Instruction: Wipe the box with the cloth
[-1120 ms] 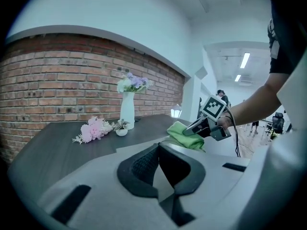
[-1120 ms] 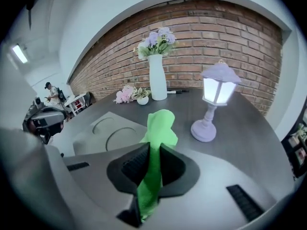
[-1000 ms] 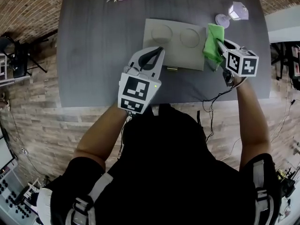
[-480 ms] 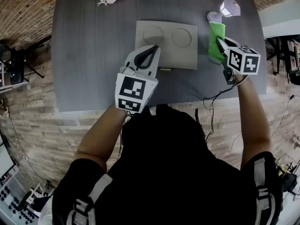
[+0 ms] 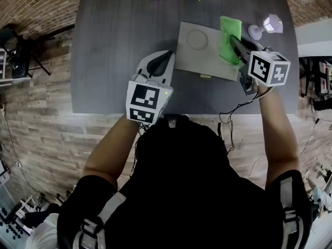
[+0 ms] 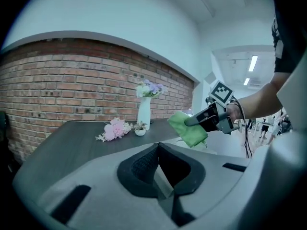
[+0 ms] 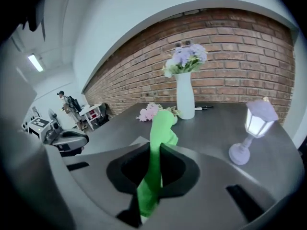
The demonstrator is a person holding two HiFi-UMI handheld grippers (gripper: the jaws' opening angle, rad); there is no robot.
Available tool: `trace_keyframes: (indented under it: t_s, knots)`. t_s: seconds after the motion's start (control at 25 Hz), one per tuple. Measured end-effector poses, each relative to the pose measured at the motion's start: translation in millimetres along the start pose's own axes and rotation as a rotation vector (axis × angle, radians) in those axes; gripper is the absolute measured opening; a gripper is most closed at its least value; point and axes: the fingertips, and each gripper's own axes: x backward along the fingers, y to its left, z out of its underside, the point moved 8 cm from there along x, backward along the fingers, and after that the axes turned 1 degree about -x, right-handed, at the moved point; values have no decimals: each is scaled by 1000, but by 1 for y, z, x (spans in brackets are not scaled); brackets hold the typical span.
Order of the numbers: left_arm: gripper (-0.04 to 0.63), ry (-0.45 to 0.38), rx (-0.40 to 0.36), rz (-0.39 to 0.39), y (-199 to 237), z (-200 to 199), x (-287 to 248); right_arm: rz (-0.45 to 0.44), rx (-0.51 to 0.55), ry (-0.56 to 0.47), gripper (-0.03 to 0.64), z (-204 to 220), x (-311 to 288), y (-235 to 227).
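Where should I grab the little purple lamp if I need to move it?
Grip the lamp by its thin stem, between the shade and the round base, coming in level from the side. It stands upright, and the shade looks too wide to pinch safely.
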Motion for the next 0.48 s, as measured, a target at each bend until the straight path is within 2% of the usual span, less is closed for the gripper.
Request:
trace_keyframes:
  t_s: [0.24,0.48]
  knots:
    - [8,-17,12,-46,35,9,41,-114,18,23,37,0,-42,84]
    - [8,-12,17,-65,57,23,66,-201,-18,43,37,10,-76,139]
